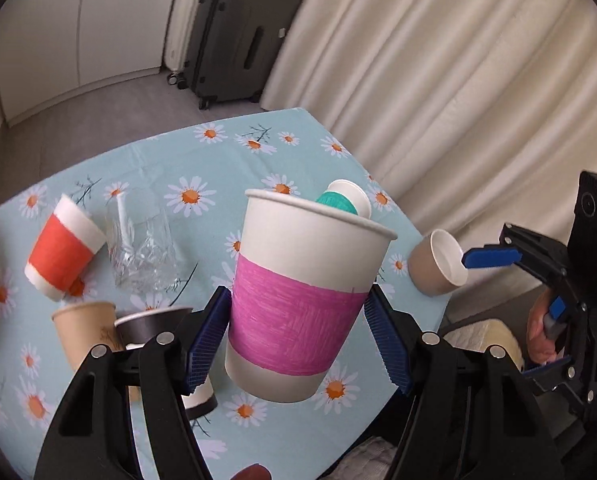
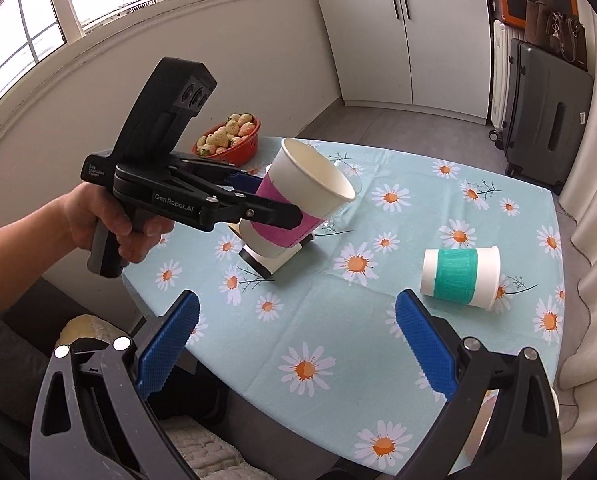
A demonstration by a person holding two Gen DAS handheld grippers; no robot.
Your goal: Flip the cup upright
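My left gripper [image 1: 298,340] is shut on a white paper cup with a pink band [image 1: 298,300] and holds it in the air above the table, mouth up and tilted. In the right wrist view the same cup [image 2: 298,200] leans with its mouth up and to the right, held by the left gripper [image 2: 270,204]. My right gripper [image 2: 296,344] is open and empty over the near table edge; it also shows in the left wrist view [image 1: 494,258]. A white cup with a green band [image 2: 460,276] lies on its side on the table.
The table has a light blue daisy cloth [image 2: 338,312]. On it are an orange-banded cup [image 1: 64,246], a clear glass [image 1: 142,244], a tan cup [image 1: 86,332], a dark cup [image 1: 154,320] and a brown cup on its side [image 1: 438,262]. A red bowl of strawberries [image 2: 228,140] stands at the far edge.
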